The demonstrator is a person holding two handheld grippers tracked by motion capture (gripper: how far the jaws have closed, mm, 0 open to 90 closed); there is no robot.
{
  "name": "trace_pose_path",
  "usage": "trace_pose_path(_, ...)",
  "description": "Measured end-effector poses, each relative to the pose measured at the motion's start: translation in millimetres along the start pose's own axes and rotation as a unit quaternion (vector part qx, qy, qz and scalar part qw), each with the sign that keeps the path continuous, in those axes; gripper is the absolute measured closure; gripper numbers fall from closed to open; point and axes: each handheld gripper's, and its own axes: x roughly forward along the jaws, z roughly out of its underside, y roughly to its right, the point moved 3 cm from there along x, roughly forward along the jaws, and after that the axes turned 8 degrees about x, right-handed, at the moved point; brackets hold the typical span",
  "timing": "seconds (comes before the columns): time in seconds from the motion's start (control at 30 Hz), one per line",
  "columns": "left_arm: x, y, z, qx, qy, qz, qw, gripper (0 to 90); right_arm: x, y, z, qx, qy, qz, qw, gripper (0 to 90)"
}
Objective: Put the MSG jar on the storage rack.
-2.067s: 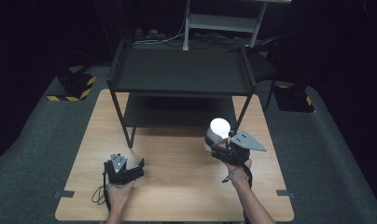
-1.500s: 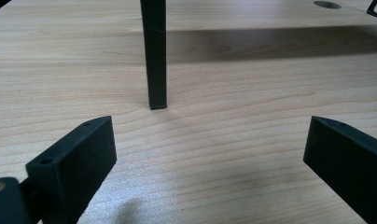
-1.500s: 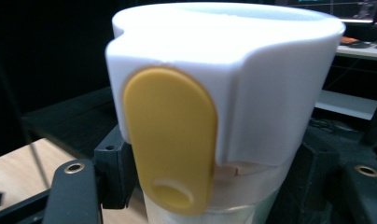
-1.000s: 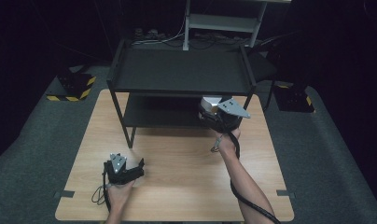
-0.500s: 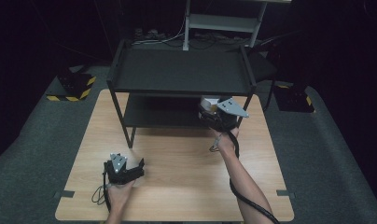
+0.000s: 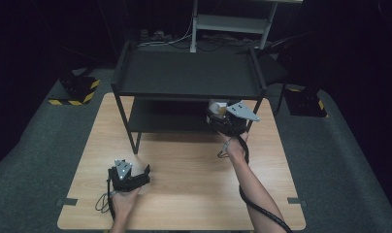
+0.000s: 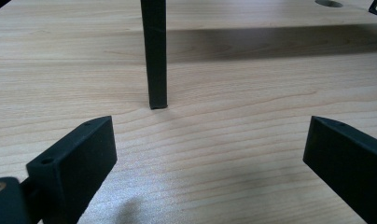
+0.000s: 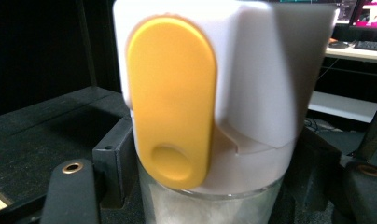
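Dark walls and grey carpet ring a pale wooden table [image 6: 184, 160] carrying a black two-tier metal rack [image 6: 187, 73]. At two o'clock the right gripper [image 6: 222, 115] clamps a clear jar with a white-and-yellow flip lid [image 8: 210, 93] beside the rack's top shelf; lifting clear of the rim, upright, seems wise. At seven o'clock the left gripper [image 6: 136, 175] rests wide open, empty.

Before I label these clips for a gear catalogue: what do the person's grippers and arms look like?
Both are black handheld tools. The left gripper and right gripper each carry a grey three-cornered plate on top and trail a black cable. The jaws are blocky, matte black, with small screw holes. Forearms are bare, no sleeves showing.
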Motion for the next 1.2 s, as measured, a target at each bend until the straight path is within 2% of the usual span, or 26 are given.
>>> trace_pose_path(0.2,0.0,-0.3,0.1,0.000,0.000,0.002,1.0000,2.8,-3.3,0.4,1.7,-0.005,0.001,-0.006,1.0000,21.8)
trace_pose_path(0.33,-0.1,-0.3,0.2,0.000,0.001,0.003,1.0000,2.8,-10.8,0.8,4.2,-0.027,0.004,-0.009,0.9996,18.1)
trace_pose_path(0.73,0.1,0.1,-0.4,0.002,-0.002,0.002,1.0000,2.8,-32.7,6.1,15.5,-0.040,0.003,-0.024,0.9989,16.8)
trace_pose_path(0.8,0.0,-0.1,-0.3,0.002,-0.001,0.003,1.0000,2.8,-44.7,4.5,18.5,-0.035,-0.009,-0.025,0.9990,16.9)
trace_pose_path(0.83,0.0,-0.1,-0.3,0.002,-0.001,0.003,1.0000,2.8,-44.7,4.5,18.5,-0.035,-0.009,-0.025,0.9990,16.9)
trace_pose_path(0.87,0.1,0.1,-0.6,0.003,-0.003,0.003,1.0000,2.8,-58.2,5.4,26.4,-0.034,-0.006,-0.038,0.9987,17.0)
trace_pose_path(1.0,0.9,1.0,-1.0,0.007,-0.004,0.003,1.0000,2.8,-83.9,11.4,46.3,-0.031,-0.012,-0.057,0.9978,17.0)
trace_pose_path(1.03,0.9,1.0,-1.0,0.007,-0.004,0.003,1.0000,2.8,-83.9,11.4,46.3,-0.031,-0.012,-0.057,0.9978,17.0)
trace_pose_path(1.07,1.0,1.2,-1.1,0.007,-0.004,0.003,1.0000,2.8,-91.4,15.1,53.8,-0.025,-0.017,-0.058,0.9978,17.0)
trace_pose_path(1.1,1.0,1.3,-1.4,0.008,-0.005,0.003,0.9999,2.8,-101.4,21.0,65.7,-0.021,-0.020,-0.052,0.9983,16.9)
trace_pose_path(1.2,1.1,1.5,-1.8,0.009,-0.007,0.003,0.9999,2.8,-115.5,34.9,86.6,-0.002,-0.030,-0.034,0.9990,16.4)
